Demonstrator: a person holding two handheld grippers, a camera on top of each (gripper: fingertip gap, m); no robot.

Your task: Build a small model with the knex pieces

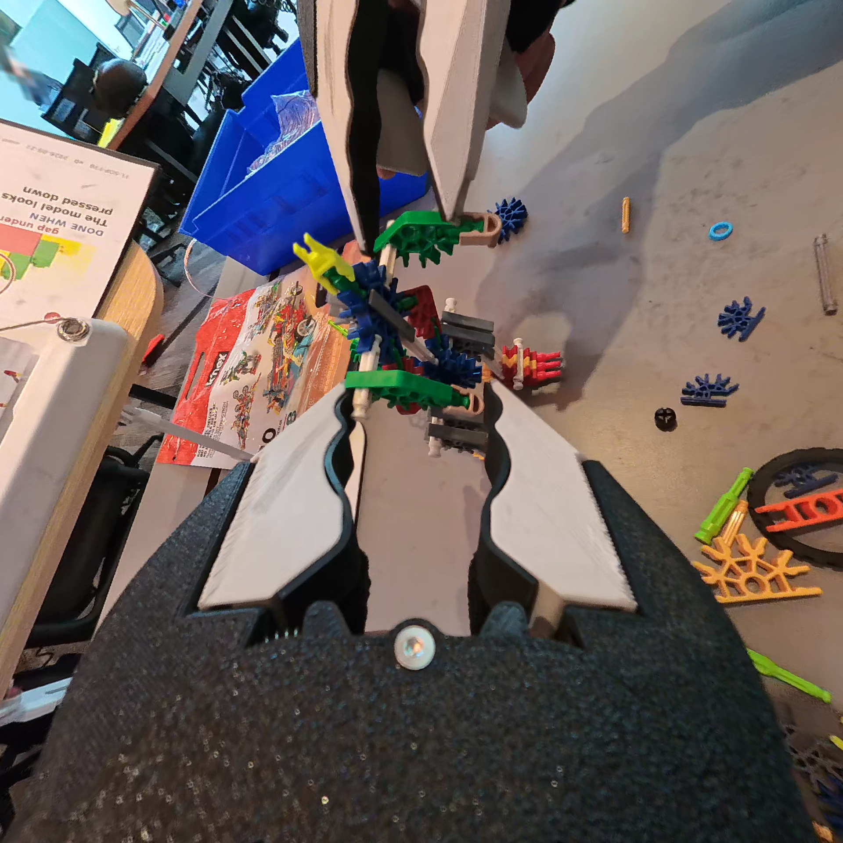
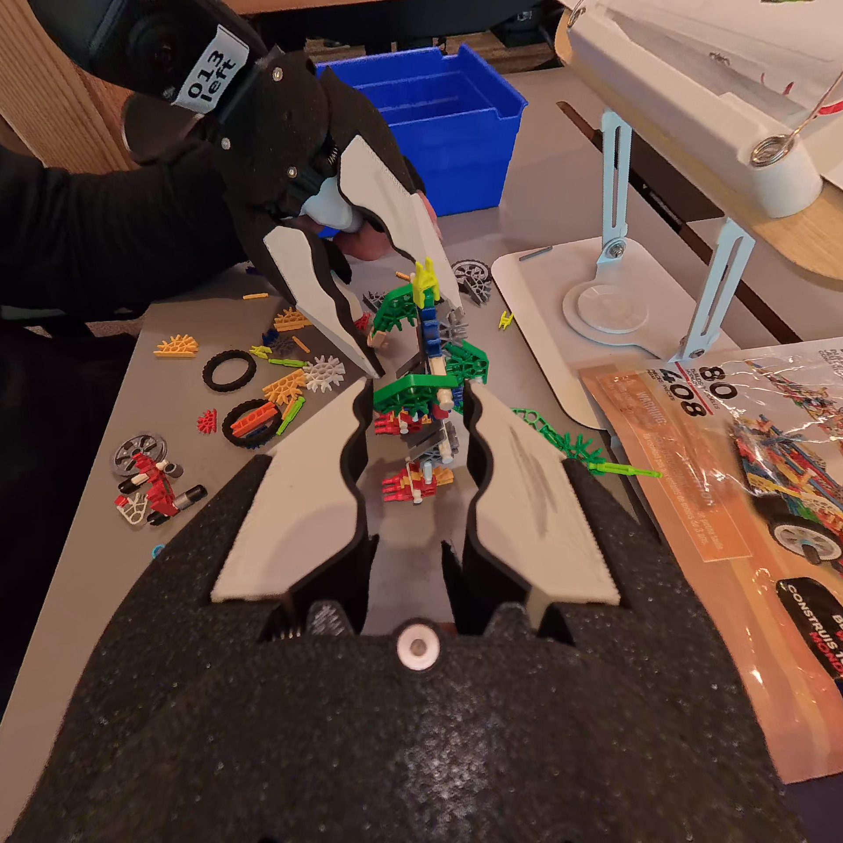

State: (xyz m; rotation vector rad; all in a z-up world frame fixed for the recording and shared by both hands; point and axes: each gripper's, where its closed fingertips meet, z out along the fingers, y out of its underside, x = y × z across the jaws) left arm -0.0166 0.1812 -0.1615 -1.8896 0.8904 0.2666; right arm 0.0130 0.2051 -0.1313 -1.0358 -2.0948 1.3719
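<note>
A small model of plastic rods and connectors (image 1: 387, 319) stands on the grey table, built of blue, green, red, yellow and grey pieces, with red and yellow feet (image 1: 531, 365). My left gripper (image 1: 418, 392) is closed across the near green connector (image 1: 401, 387), one tip at its white rod, the other at a tan clip. My right gripper (image 1: 407, 232) comes in from above and is closed on the far green connector (image 1: 419, 232). In the right wrist view my right gripper (image 2: 417, 387) clamps a green connector (image 2: 410, 387), and my left gripper (image 2: 415, 340) straddles the model's top (image 2: 429, 319).
Blue bins (image 1: 283, 191) (image 2: 438, 132) stand behind the model. A printed plastic bag (image 1: 255, 365) (image 2: 730, 479) lies beside it. Loose connectors, rods and black tyres (image 1: 798, 502) (image 2: 228, 365) are scattered over the table. A white stand base (image 2: 570, 296) and a sheet holder (image 1: 59, 219) are close by. The grippers' ends are close to 6 cm from one another.
</note>
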